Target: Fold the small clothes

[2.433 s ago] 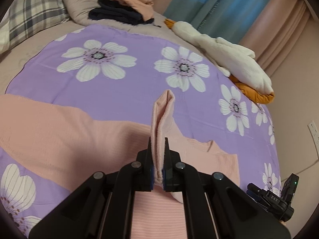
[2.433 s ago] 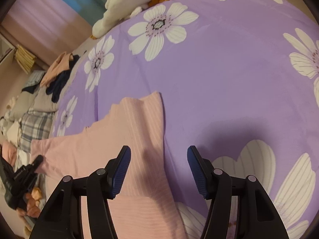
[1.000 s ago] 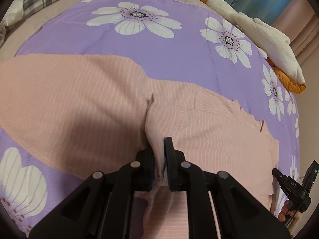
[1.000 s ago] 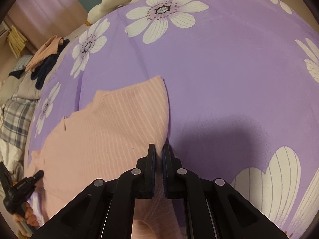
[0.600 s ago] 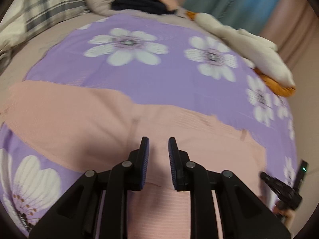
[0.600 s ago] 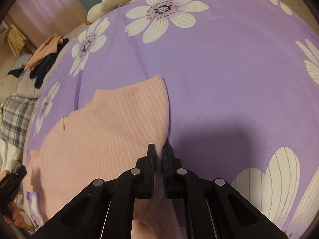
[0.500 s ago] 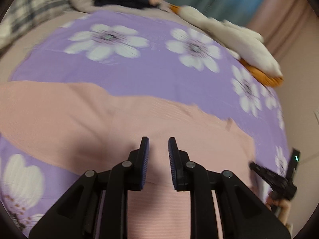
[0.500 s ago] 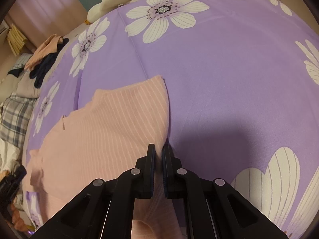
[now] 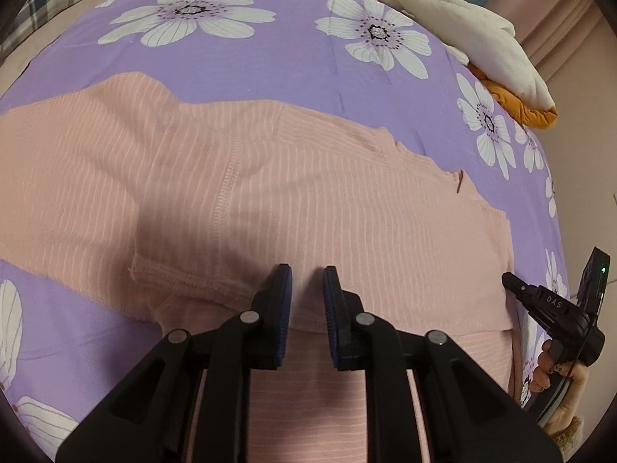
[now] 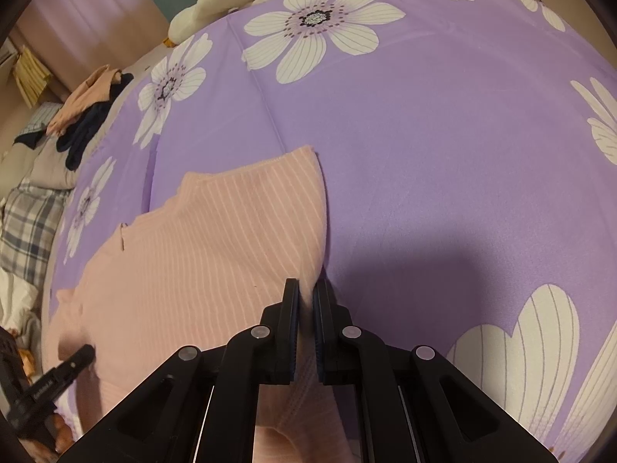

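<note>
Right tool (image 10: pixel 305 301) pinching pink top (image 10: pixel 200 254) edge.

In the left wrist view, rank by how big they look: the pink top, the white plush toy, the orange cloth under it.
1. pink top, fills most of the frame, though it lies nearest the camera.
2. white plush toy, far edge of the bed.
3. orange cloth, only a small part shows.

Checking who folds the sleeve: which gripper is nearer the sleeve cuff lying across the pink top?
Left. The left gripper hovers beside the cuff, jaws closing on nothing. The right gripper grips the pink top at its far edge.
</note>
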### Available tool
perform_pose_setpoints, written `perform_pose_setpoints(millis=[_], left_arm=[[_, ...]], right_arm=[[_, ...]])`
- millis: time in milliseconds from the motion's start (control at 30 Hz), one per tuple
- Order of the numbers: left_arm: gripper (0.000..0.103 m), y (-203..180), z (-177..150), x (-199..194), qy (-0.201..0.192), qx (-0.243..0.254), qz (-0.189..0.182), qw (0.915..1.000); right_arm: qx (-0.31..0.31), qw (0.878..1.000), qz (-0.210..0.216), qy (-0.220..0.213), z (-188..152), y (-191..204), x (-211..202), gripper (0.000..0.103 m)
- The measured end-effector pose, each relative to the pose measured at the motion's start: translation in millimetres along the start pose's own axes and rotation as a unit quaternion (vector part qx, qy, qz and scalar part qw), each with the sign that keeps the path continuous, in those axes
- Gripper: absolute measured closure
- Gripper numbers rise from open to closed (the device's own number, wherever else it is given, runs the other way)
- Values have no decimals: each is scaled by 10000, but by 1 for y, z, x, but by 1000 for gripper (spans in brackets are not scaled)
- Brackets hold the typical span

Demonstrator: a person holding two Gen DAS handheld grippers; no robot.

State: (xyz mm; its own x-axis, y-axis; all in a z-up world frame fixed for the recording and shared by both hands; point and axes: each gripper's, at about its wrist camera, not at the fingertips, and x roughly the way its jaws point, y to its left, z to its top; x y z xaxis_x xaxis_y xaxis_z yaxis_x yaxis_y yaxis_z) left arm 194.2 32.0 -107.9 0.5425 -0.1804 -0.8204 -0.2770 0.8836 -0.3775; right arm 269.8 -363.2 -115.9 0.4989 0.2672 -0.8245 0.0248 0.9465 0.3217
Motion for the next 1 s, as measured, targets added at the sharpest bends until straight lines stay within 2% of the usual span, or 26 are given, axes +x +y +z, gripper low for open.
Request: perform_pose_setpoints(millis=[333,733,933,1000], left_arm=[[98,23,1,-7,-58,-344,102,9993],[99,37,-2,-18,-119,-537,177,9983],[100,45,-3,-27,-125,-642,25,9979],[100,47,-4,-33,-144,-661,134,9976]], right_arm=[[-31,10000,-38,-14,0,0,0,98],[-89,9999,-92,-29,-1,1,0,98],[-77,9999,-119,-3,-1,1,-1,98],[-106,9998,-154,1,-2,2,-2,98]])
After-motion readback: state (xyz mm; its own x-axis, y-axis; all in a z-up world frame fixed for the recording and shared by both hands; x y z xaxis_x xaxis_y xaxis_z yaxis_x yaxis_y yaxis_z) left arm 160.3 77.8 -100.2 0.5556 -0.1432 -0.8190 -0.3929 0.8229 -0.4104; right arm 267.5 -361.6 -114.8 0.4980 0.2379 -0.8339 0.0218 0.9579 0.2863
